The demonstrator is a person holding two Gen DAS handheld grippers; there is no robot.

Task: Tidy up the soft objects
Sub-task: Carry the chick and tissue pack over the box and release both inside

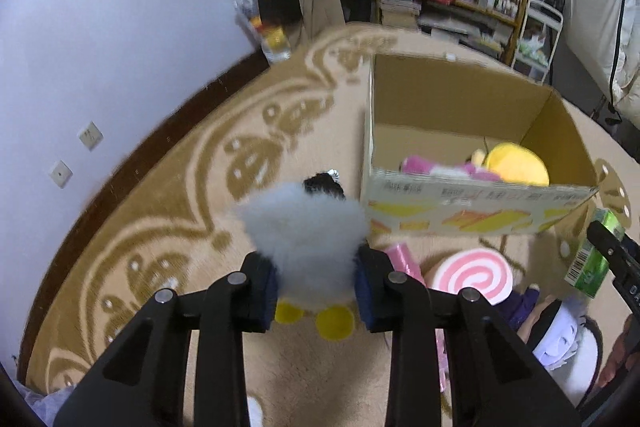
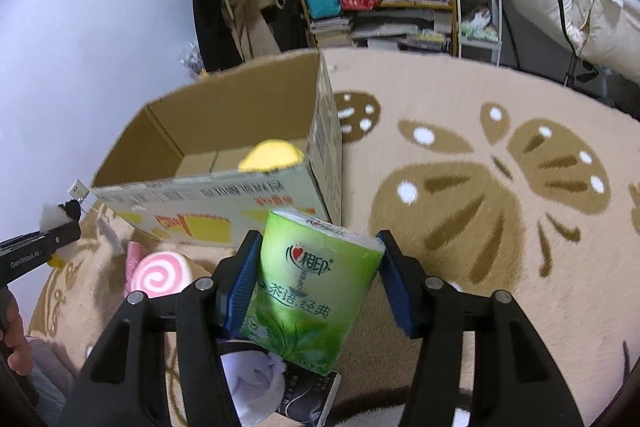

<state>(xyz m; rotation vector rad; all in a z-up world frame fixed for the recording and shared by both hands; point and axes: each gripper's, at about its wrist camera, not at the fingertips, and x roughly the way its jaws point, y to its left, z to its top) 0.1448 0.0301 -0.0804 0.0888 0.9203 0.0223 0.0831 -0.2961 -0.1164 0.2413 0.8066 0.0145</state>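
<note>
Pinching a fluffy grey plush toy (image 1: 304, 239) in my left claw (image 1: 316, 287), I hold it above the rug (image 1: 180, 211), just left of the cardboard box's (image 1: 460, 215) near left corner; only fur is caught, so it could slip out. From the right wrist, my right claw (image 2: 316, 283) grips a green tissue pack (image 2: 312, 287), tilted, near the box's front right corner; it may twist free.

Green tissue pack (image 2: 310, 289), pink-swirl cushion (image 1: 468, 277), grey-white plush (image 1: 308, 231)
</note>
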